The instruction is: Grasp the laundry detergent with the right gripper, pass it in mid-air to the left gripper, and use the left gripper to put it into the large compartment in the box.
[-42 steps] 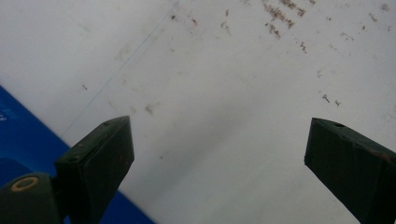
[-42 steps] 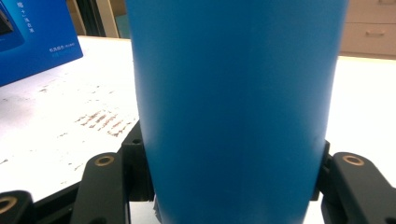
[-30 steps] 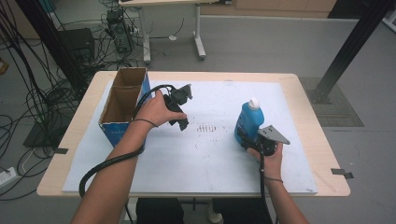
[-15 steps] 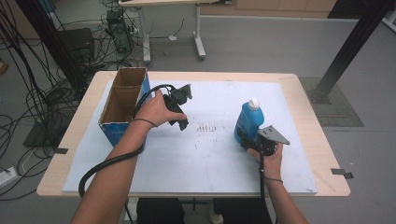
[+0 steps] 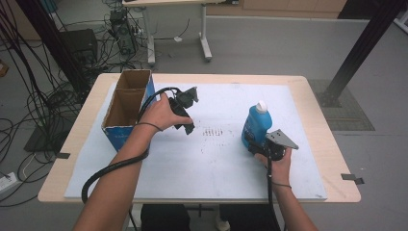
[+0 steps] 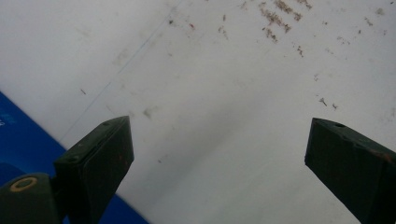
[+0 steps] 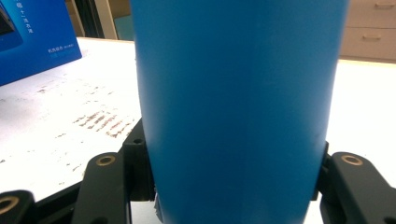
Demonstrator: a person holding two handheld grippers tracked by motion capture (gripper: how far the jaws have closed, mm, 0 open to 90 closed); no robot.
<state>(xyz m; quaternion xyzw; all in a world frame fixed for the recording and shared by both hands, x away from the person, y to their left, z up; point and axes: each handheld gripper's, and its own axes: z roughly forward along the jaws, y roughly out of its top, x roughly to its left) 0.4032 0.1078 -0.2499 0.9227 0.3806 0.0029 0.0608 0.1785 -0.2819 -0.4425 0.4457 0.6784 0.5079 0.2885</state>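
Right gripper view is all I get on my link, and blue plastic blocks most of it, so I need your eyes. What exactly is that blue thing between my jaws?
Observer: A blue bottle with a white cap, standing upright on the white mat; the right gripper is shut on its lower body.
Operator: Where is the other gripper?
Observer: The left gripper hangs over the mat beside the open cardboard box, jaws wide apart with nothing between them.
Operator: Is the box free to take the bottle?
Observer: From the high view its top is open and I see nothing inside.
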